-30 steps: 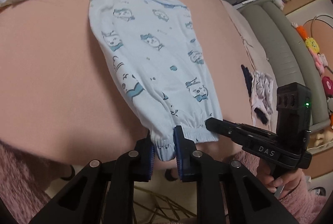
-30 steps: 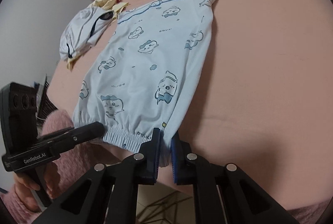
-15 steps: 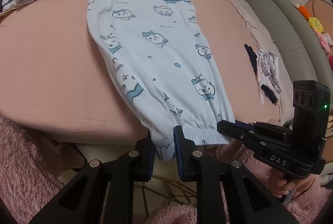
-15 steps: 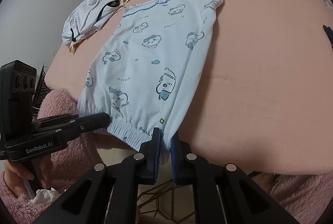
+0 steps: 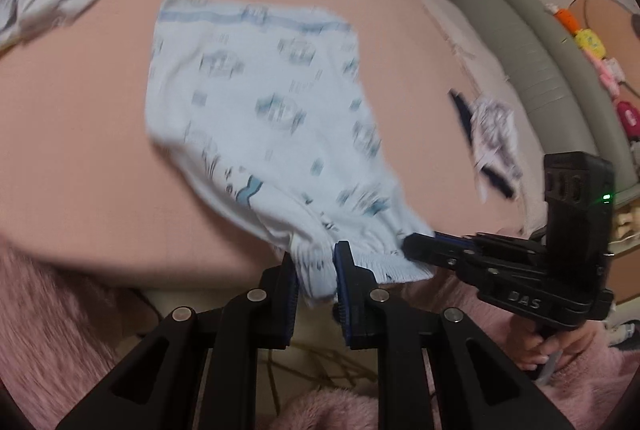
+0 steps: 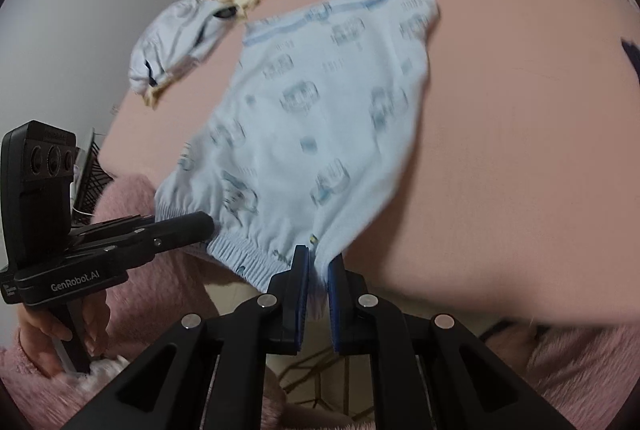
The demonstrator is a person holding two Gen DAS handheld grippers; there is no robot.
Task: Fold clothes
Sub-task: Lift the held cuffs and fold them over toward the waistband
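Presently:
Left tongs (image 5: 316, 282): nearly closed, pinching one corner of the elastic hem.
Right tongs (image 6: 318, 270): pressed together on the hem's other corner.
Blue printed garment (image 5: 264, 118): spread on the pink bed (image 5: 72, 134), gripped hem lifted off the near edge, blurred.
Pale crumpled clothes (image 6: 176, 42): near the far edge, apart.

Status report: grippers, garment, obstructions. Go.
Left gripper, right gripper both clamped on the light-blue printed pyjama garment's elastic hem. Hem raised off pink bed. No obstruction in view.
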